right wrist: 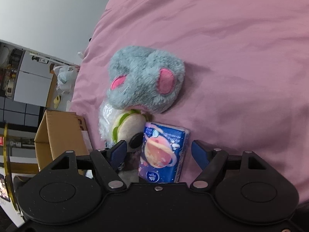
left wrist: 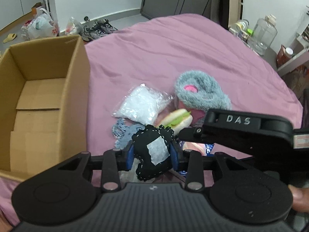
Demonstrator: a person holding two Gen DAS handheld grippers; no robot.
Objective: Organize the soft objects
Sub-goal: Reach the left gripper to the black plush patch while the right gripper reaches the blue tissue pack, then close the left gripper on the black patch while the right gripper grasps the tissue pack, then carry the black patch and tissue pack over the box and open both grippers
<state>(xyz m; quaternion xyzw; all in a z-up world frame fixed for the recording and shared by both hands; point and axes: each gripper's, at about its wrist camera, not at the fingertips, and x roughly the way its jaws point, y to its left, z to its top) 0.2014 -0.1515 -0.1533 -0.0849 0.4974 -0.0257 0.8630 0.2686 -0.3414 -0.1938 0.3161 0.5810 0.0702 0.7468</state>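
Observation:
My left gripper (left wrist: pixel 152 154) is shut on a black stitched pouch (left wrist: pixel 152 150) with a white patch, held just above the pink bed. Behind it lie a clear bag of white stuffing (left wrist: pixel 141 104), a blue knitted cloth (left wrist: pixel 123 133), a plush hot dog (left wrist: pixel 177 118) and a grey furry plush (left wrist: pixel 200 90). My right gripper (right wrist: pixel 160 150) is open, its blue pads either side of a blue tissue pack (right wrist: pixel 164 152) lying on the bed. The grey plush (right wrist: pixel 144 81) and the hot dog (right wrist: pixel 127 127) sit just beyond it.
An open cardboard box (left wrist: pixel 77 73) stands on the bed at the left, showing a bare bottom; it also shows in the right wrist view (right wrist: pixel 58 131). Shoes and bags (left wrist: pixel 40 25) lie on the floor beyond. Jars (left wrist: pixel 264 32) stand on a shelf at the right.

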